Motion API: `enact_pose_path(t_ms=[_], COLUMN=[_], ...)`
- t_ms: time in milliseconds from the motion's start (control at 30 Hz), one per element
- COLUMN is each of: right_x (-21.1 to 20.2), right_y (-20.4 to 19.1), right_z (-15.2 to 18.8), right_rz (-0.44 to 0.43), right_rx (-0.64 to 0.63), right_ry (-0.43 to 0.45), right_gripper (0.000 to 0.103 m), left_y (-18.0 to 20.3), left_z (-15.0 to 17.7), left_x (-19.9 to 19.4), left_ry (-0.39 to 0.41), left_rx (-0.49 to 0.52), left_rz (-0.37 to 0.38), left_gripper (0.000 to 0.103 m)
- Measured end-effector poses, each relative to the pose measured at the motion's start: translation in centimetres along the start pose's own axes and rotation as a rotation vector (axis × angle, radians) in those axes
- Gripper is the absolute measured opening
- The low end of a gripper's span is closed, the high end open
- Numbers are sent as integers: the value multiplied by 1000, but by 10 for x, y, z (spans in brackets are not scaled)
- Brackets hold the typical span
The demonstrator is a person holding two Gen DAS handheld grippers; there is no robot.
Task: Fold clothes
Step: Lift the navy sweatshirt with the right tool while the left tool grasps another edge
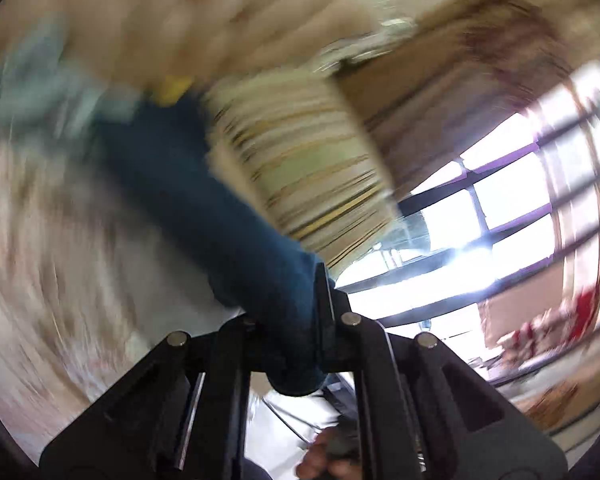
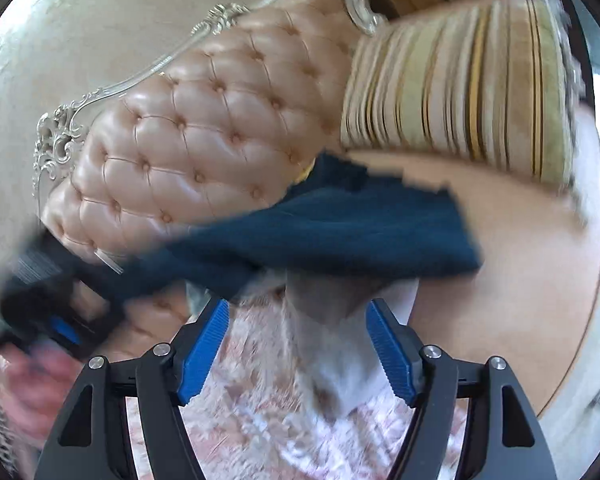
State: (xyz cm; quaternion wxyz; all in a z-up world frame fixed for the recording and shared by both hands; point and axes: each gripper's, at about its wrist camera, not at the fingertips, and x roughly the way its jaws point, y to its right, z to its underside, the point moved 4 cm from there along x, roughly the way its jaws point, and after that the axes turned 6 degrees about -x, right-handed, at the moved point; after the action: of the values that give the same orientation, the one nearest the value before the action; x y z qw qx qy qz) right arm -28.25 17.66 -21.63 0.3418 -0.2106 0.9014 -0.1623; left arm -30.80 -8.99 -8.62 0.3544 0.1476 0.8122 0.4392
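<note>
Dark blue garment (image 1: 204,216) clamped at one end in the jaws of the left gripper (image 1: 300,364), stretched up and away across a heavily blurred left wrist view. Seen from the right wrist as a loose band (image 2: 332,228) hanging in the air just beyond the right gripper (image 2: 296,356), jaws apart and closed on nothing. Cloth judged soft, light and limp, sagging between supports; best taken at a free edge or corner, near the right end of the band. Tufted leather sofa back (image 2: 204,128) far left, striped cushion (image 2: 460,92) far right, patterned cover (image 2: 268,420) below. A hand (image 2: 32,392) blurred at near left. Cushion and sofa back close behind the cloth, likely to crowd any spreading. Fold stage not readable from this moment
</note>
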Motion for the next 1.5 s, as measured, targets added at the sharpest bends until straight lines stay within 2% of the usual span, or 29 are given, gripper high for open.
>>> enact_pose_path(t_ms=[133, 200, 333, 400, 433, 467, 567, 667, 833, 1000, 1167, 1267, 1367, 1500], right_x=[-42, -61, -87, -109, -122, -134, -171, -212, -220, -228, -236, -242, -196, -154], right_y=[-46, -72, -123, -139, -146, -153, -175, -199, -251, -302, -352, -382, -383, -389], right_z=[-18, -25, -29, -36, -39, -43, -54, -65, -41, -16, 9, 24, 51, 81], right_rz=[156, 190, 142, 56, 10, -35, -173, -329, -511, -683, -852, -952, -926, -861], right_rx=[-304, -416, -589, -571, -556, -542, -495, -445, -415, -384, -349, -327, -184, -142], right_ry=[179, 258, 345, 363, 370, 377, 397, 417, 294, 163, 28, -55, -208, -313], right_gripper=[73, 80, 81, 80, 53, 14, 12, 12, 12, 12, 12, 12, 12, 12], left_y=[88, 121, 157, 167, 166, 167, 162, 146, 112, 46, 1, -30, -81, -137], left_z=[-28, -29, -16, -4, 2, 10, 22, 43, 82, 133, 181, 194, 208, 236], left_x=[-71, -110, -169, -194, -201, -219, -280, -332, -420, -484, -525, -530, -519, -499], left_ry=[99, 145, 200, 223, 249, 293, 420, 501, 631, 729, 792, 779, 720, 646], left_rx=[173, 226, 300, 334, 349, 365, 390, 379, 345, 273, 198, 141, 34, -86], left_rz=[49, 89, 117, 109, 93, 65, 20, -11, -84, -183, -148, -199, -269, -342], left_gripper=[10, 10, 11, 11, 11, 11, 11, 11, 12, 15, 17, 19, 22, 28])
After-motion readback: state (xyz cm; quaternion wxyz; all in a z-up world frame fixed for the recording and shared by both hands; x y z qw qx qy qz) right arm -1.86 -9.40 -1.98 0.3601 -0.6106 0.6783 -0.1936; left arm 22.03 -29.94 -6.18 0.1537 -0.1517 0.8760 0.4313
